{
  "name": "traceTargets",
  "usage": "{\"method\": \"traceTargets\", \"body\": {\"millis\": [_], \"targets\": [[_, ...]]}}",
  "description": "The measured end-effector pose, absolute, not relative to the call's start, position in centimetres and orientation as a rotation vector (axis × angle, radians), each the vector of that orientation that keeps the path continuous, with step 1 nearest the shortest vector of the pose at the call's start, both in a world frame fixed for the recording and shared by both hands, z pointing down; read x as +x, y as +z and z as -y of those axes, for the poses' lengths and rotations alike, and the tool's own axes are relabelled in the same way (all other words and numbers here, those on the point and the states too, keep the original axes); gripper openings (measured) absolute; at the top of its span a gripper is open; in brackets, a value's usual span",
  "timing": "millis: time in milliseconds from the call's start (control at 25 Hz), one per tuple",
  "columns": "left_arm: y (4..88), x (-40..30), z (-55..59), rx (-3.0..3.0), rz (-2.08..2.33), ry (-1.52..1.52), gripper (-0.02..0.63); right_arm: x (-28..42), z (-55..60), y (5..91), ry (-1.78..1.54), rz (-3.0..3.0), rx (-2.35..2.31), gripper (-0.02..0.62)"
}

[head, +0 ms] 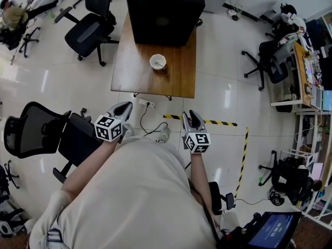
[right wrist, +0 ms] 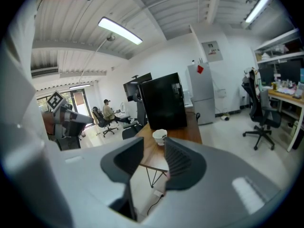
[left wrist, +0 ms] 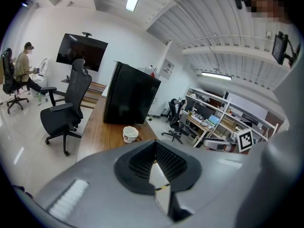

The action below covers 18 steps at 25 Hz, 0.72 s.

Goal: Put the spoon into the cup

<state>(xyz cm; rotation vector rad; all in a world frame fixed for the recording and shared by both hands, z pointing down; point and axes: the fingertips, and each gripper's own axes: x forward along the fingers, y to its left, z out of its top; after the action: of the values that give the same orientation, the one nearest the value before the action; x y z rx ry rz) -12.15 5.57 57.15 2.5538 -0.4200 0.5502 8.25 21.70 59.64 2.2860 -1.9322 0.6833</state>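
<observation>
A white cup [head: 157, 61] stands on the wooden table [head: 155, 84], well ahead of both grippers. The cup [left wrist: 129, 134] also shows in the left gripper view, with a small brown thing [left wrist: 137, 138] beside it; it is too small to tell whether this is the spoon. In the right gripper view the cup [right wrist: 160, 137] sits beyond the jaws. My left gripper [head: 126, 106] [left wrist: 154, 148] hangs over the floor with its tips together and nothing held. Over the floor too, my right gripper [head: 192, 117] [right wrist: 153, 148] has a narrow gap between its jaws, with nothing in it.
A large black box [head: 165, 9] stands on the table behind the cup. Black office chairs [head: 91, 27] [head: 39, 131] stand to the left. A power strip with cable [head: 147, 104] and yellow-black floor tape [head: 223, 122] lie between me and the table.
</observation>
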Motion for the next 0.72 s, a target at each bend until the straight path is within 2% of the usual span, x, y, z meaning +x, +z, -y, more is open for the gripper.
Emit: {"method": "traceTargets", "body": {"millis": [720], "targets": [[57.14,-11.63,-5.25,2.546,0.426,0.556,0.000,8.31,-21.34,60.44,0.651,1.901,2.192,0.101]]}}
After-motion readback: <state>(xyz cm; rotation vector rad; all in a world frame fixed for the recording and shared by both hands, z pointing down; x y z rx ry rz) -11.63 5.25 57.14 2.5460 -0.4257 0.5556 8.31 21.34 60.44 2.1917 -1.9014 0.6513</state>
